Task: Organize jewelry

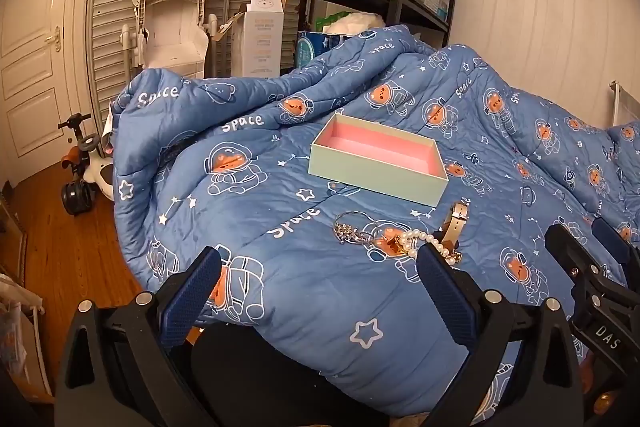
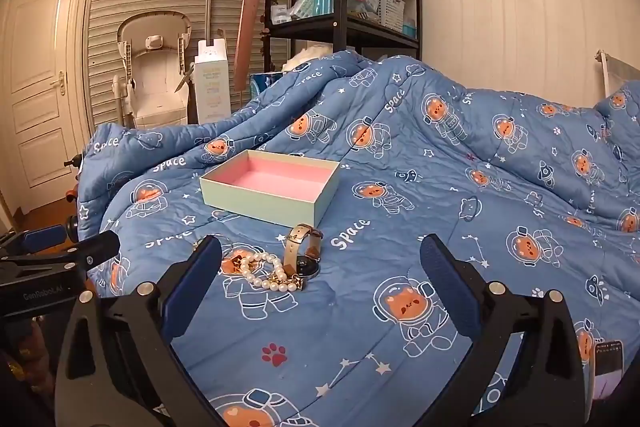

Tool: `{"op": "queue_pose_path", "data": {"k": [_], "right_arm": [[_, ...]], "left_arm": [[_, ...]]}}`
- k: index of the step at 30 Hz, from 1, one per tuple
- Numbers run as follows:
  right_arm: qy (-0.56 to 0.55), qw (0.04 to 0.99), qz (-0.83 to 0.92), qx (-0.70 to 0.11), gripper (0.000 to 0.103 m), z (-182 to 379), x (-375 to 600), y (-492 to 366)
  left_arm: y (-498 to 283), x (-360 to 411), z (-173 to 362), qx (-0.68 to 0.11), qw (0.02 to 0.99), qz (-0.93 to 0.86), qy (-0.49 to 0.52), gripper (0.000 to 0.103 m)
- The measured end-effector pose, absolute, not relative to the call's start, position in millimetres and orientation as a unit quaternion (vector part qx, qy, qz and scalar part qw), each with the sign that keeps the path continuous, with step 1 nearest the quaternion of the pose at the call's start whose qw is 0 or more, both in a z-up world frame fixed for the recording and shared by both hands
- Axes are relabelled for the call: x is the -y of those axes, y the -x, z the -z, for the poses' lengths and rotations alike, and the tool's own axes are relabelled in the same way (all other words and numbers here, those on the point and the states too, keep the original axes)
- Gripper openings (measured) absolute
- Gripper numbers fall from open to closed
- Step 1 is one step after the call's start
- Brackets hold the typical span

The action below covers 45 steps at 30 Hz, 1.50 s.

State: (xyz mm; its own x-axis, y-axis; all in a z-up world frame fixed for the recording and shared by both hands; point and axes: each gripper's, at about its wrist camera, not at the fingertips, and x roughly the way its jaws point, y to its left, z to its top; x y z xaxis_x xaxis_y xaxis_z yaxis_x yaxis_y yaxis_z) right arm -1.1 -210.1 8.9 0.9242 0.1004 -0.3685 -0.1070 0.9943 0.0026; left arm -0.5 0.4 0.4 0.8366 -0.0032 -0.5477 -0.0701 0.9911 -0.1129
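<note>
A blue quilt (image 2: 440,167) printed with little astronaut bears covers the bed, and on it sits an open box (image 2: 272,187), pale green outside and pink inside, with nothing in it. In the right wrist view the box lies left of centre. Just below it, nearer the camera, the jewelry is bunched together: a watch (image 2: 300,251) with a beige strap standing on its edge, a pearl bracelet (image 2: 260,271) touching its dial, and a bit of gold chain (image 2: 286,285) at the lower edge of the pile. The right gripper (image 2: 320,267) hovers over the quilt with its fingers spread wide, nothing between them; the pile sits just inside its left finger.

In the left wrist view, a silver keyring-like piece (image 1: 352,229) lies just left of the pearls. The left gripper (image 1: 320,271) is also spread wide and empty, its right fingertip overlapping the pearls in the picture; whether it touches them I cannot tell.
</note>
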Motion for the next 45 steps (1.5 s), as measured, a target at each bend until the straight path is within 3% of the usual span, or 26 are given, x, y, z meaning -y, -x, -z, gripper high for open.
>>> {"op": "queue_pose_path", "data": {"k": [45], "right_arm": [[0.010,0.980,-0.048,-0.193,0.098,-5.3,212.7,-0.5]], "left_arm": [[-0.2,-0.2,0.2,-0.286,0.956,-0.017,0.065,0.096]]}}
